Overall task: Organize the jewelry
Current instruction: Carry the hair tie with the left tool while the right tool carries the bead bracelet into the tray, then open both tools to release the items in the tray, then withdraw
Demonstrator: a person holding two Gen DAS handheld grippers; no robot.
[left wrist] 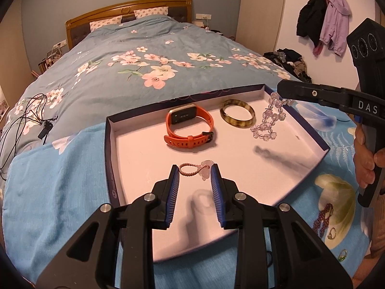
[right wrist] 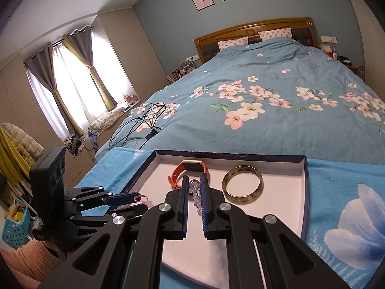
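A shallow box tray [left wrist: 111, 149] with a white floor lies on a blue cloth on the bed. In it are an orange watch [left wrist: 190, 127] and a mottled brown bangle [left wrist: 238, 116]. My left gripper [left wrist: 195, 168] hovers over the tray's near part, shut on a pink cord bracelet [left wrist: 190, 169] with a pale stone charm. My right gripper [right wrist: 193, 178] is shut on a clear bead bracelet [right wrist: 196, 192]. The beads [left wrist: 267, 120] dangle from the right gripper's tip [left wrist: 280, 91] over the tray's far right corner, beside the bangle [right wrist: 243, 187].
On the cloth right of the tray lie a dark red bead bracelet [left wrist: 323, 218], a small ring [left wrist: 332, 233] and a green ring [left wrist: 343, 255]. Black cables [left wrist: 31, 113] sprawl on the floral duvet to the left. A person's hand [left wrist: 365, 159] grips the right tool.
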